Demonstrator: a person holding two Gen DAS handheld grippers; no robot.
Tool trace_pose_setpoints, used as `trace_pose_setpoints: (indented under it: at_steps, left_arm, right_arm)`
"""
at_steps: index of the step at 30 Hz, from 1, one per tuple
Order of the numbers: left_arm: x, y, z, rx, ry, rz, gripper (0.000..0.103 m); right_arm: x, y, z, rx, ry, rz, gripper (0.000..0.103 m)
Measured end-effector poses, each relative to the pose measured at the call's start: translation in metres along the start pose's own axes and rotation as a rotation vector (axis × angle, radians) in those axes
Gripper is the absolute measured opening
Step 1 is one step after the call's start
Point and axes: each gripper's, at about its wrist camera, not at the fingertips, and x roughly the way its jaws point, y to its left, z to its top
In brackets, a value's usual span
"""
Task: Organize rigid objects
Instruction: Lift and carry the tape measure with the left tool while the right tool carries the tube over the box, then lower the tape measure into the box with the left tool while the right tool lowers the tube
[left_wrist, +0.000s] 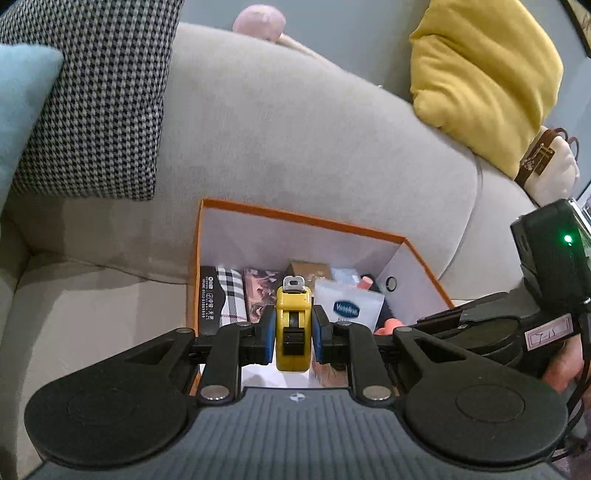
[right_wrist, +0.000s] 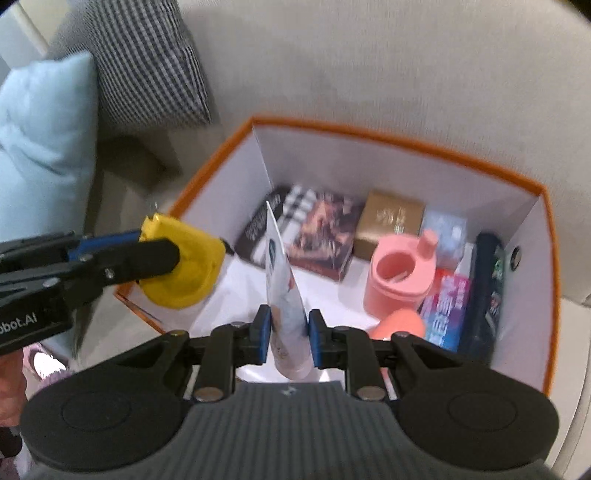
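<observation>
Both wrist views look closely down into the shared orange box (left_wrist: 295, 218), from opposite sides.

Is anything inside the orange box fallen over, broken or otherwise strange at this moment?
Nothing looks broken or spilled. The small boxes lie packed along the far wall of the orange-rimmed white box, and the pink plastic cup stands upright. Only the yellow tape measure and the white Vaseline tube are not in yet, each held in a claw.

Yellow tape measure (left_wrist: 291, 328) and white Vaseline tube (right_wrist: 286, 295) (both held) above orange box (right_wrist: 406, 142).
</observation>
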Motion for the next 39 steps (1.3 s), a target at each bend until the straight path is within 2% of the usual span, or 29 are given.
trace_pose_setpoints:
  at_steps: [5, 8, 13, 19, 39]
  left_arm:
    - [0.013, 0.003, 0.000, 0.002, 0.016, 0.006, 0.021]
    - [0.018, 0.003, 0.001, 0.009, 0.023, 0.009, 0.021]
    - [0.025, 0.009, 0.002, -0.011, 0.027, 0.017, 0.021]
    - [0.021, 0.014, 0.001, -0.015, 0.021, 0.023, 0.021]
    - [0.031, 0.015, 0.002, 0.005, 0.041, 0.021, 0.021]
  right_arm:
    - [0.023, -0.003, 0.005, 0.006, 0.103, 0.014, 0.022]
    - [0.026, 0.002, 0.008, -0.004, 0.118, 0.025, 0.022]
    - [0.031, 0.007, 0.017, -0.010, 0.136, -0.011, 0.023]
    - [0.036, 0.013, 0.021, -0.025, 0.200, -0.011, 0.021]
    - [0.018, 0.014, 0.041, -0.218, 0.100, -0.214, 0.024]
